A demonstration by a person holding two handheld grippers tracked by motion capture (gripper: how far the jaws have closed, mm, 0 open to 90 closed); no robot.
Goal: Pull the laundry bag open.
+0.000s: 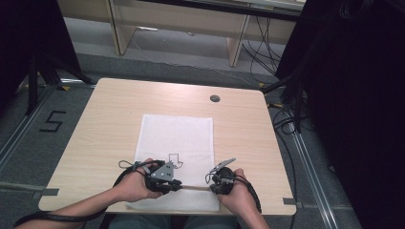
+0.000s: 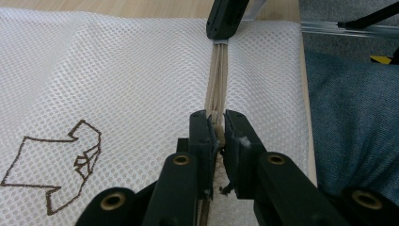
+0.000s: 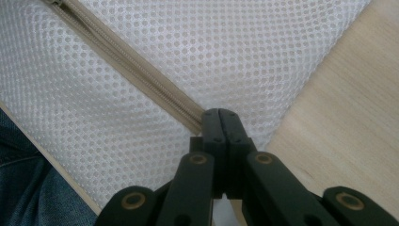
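Fingers, left gripper [image 2: 218,129]: clamped on the beige zipper [image 2: 216,89], pinching it w/ a small pale bit between the tips; frayed thread hangs off the right finger.
Fingers, right gripper [image 3: 219,115]: pressed tight together, tips meet right at the end of the zipper [image 3: 136,66]; can't tell if they pinch tape or just mesh.
Left hand [image 1: 133,183]: low on the near edge of the table, wrapped round its gripper [image 1: 179,185], cable loops back along the forearm.
Right hand [image 1: 239,191]: just beside it, holding its gripper [image 1: 210,187], pointed in toward the left one.
Zipper: runs taut btw. the two grippers along the bag's near edge [image 1: 195,187]; in left gripper view it stretches straight up to the other gripper's black tips [image 2: 225,19].
Bag: white mesh bag [image 1: 176,143], lying flat, centre-near on the table, near edge reaching the table's rim by the person.
Print: brown outline drawing [image 2: 61,167] on the mesh, left of the left gripper; seen near the bag's lower middle [image 1: 175,160] from above.
Table: light wood table [image 1: 105,124], bare around the bag.
Far side: dark round cap [image 1: 215,98] set in the tabletop, well apart from the bag, near the far edge.
Floor: grey carpet, a "5" marked on it [image 1: 51,121] left of the table.
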